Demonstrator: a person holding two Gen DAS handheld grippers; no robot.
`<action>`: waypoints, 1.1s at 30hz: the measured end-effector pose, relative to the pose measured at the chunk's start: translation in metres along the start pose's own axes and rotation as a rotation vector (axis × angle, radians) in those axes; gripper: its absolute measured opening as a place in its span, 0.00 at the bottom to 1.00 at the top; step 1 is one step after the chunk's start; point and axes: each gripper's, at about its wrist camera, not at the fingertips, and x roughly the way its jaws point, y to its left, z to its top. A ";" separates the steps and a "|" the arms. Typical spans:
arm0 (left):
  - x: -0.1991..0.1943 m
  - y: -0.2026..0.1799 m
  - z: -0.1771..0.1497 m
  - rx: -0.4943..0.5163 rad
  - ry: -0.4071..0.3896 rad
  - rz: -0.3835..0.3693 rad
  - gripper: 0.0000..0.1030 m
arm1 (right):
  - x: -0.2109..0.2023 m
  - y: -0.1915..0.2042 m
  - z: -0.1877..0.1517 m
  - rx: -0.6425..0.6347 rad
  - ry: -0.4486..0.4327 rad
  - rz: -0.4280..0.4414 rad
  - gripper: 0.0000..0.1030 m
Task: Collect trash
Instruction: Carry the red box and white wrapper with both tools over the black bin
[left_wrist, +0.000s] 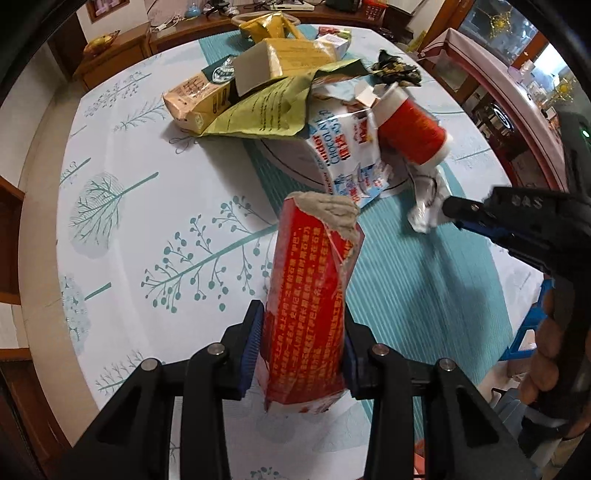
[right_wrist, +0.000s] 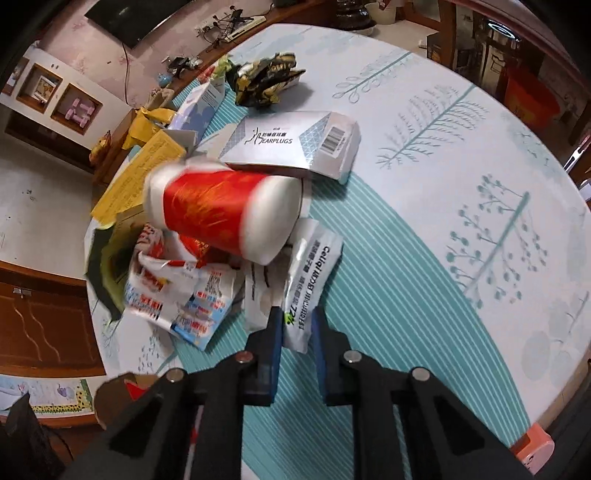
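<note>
- The table, round, wears a white cloth printed with teal trees and a teal striped band.
- A heap of trash lies across its middle and far side: a yellow box on top, a tan carton to its left, an olive paper sheet spread under them.
- A white chocolate wrapper lies crumpled at the near edge of the heap.
- A white earplug box lies flat, with a black-and-gold wrapper beyond it.
- A red cup with white ends lies on its side atop the wrappers, just beside the earplug box.
- The left gripper is clamped on a red box with a torn grey top end, held above the cloth.
- The right gripper has its blue pads on either side of a white sachet at the heap's near edge; I cannot tell whether the pads press on it.
</note>
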 end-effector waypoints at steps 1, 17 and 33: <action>0.000 -0.003 -0.001 0.005 -0.003 -0.002 0.35 | -0.007 -0.002 -0.003 -0.004 -0.005 0.002 0.14; -0.032 -0.081 -0.041 0.112 0.009 -0.061 0.35 | -0.101 -0.031 -0.095 -0.307 -0.006 -0.084 0.14; -0.036 -0.193 -0.127 -0.073 0.003 0.015 0.35 | -0.141 -0.144 -0.139 -0.518 0.046 0.023 0.14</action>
